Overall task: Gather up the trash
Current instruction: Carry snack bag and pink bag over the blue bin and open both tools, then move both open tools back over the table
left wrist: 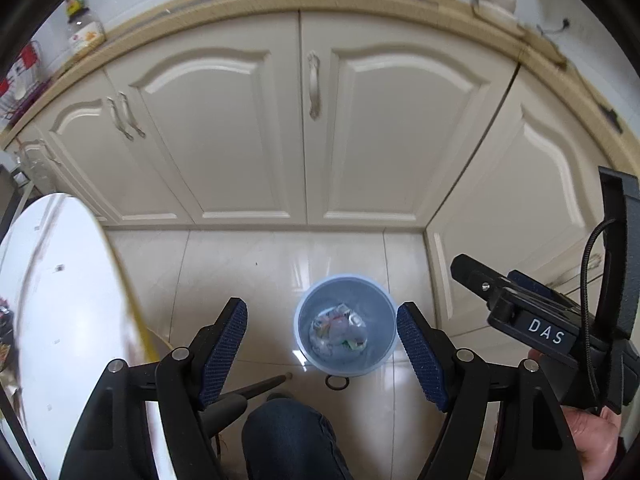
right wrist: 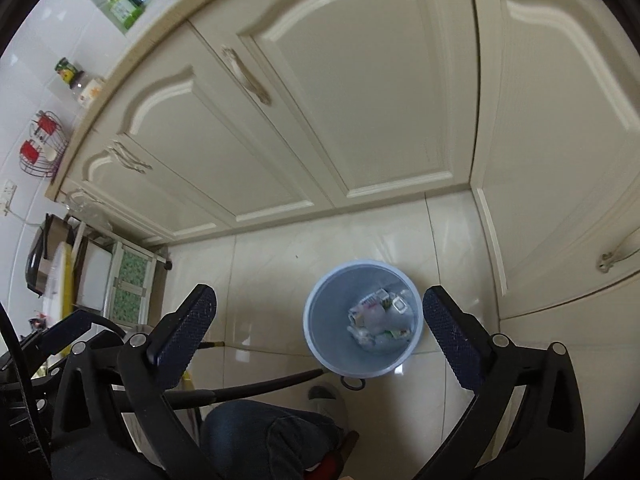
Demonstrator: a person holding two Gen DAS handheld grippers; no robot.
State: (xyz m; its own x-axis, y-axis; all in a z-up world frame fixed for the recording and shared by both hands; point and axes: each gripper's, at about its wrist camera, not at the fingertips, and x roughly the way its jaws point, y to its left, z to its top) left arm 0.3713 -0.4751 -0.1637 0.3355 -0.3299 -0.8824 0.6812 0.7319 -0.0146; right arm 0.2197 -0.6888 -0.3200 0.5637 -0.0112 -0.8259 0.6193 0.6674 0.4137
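Both claws, left (left wrist: 322, 346) and right (right wrist: 320, 334), released above bin (right wrist: 320, 344) holding trash (left wrist: 339, 330); white tabletop (left wrist: 60, 300) only in left view.

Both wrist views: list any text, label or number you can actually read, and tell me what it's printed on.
"DAS": white letters on the body of the right gripper, seen in the left wrist view.
Wrappers in the blue bin: printing too small and crumpled to read.
Jar and green bottle on the counter: labels blurred, unreadable.
Nothing else is legible.

You face cream cabinet doors (left wrist: 240, 128) filling the upper frame, tan countertop edge (left wrist: 248, 0) above, glossy pale floor tiles (left wrist: 240, 264) below, white tiled wall (right wrist: 36, 92) at left
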